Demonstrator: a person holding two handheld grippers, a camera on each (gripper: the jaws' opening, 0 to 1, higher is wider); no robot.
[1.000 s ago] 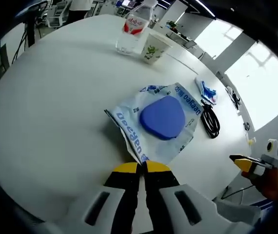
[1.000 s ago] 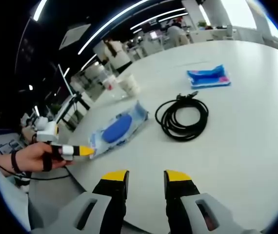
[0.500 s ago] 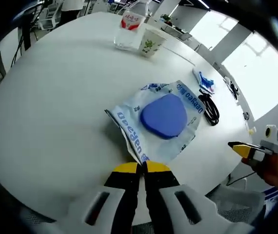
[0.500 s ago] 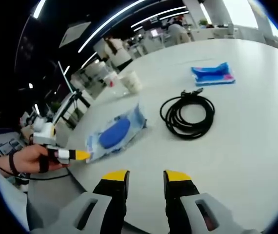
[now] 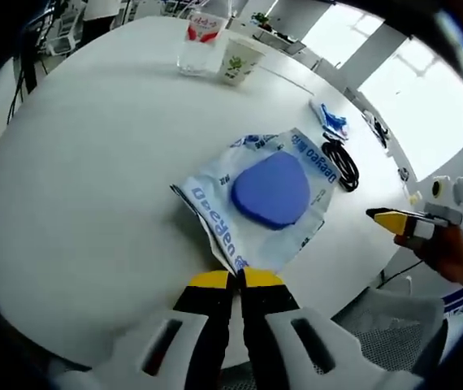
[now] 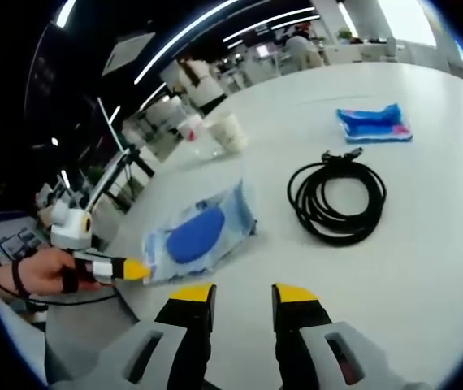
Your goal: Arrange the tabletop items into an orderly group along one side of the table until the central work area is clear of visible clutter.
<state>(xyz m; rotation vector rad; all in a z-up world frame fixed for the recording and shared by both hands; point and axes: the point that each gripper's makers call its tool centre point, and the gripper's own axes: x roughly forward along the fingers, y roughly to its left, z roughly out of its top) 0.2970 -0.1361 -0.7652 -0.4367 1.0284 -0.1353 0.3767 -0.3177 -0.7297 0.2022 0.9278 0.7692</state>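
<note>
Since the earlier frames, both views have shifted with the hands; in the right gripper view the clear plastic packet with blue print and a rounded blue pad inside is now sitting closer to the bottom centre, its near edge lifted off the round white table.

In the left gripper view, the left gripper is rising from the bottom centre with its yellow-tipped jaws pressed together, pinching the packet's near corner. The packet is lying at the frame's middle. At the upper centre, a clear plastic bottle with a red label is standing just beside a white paper cup with a green motif. A coiled black cable is lying at the right, with a flat blue and pink pouch just above it. The right gripper is entering from the right edge (a hand behind it).

In the right gripper view, the right gripper is hovering at the bottom centre, jaws parted with a clear gap, touching nothing. The cable is lying right of centre, and the pouch is at the upper right.
</note>
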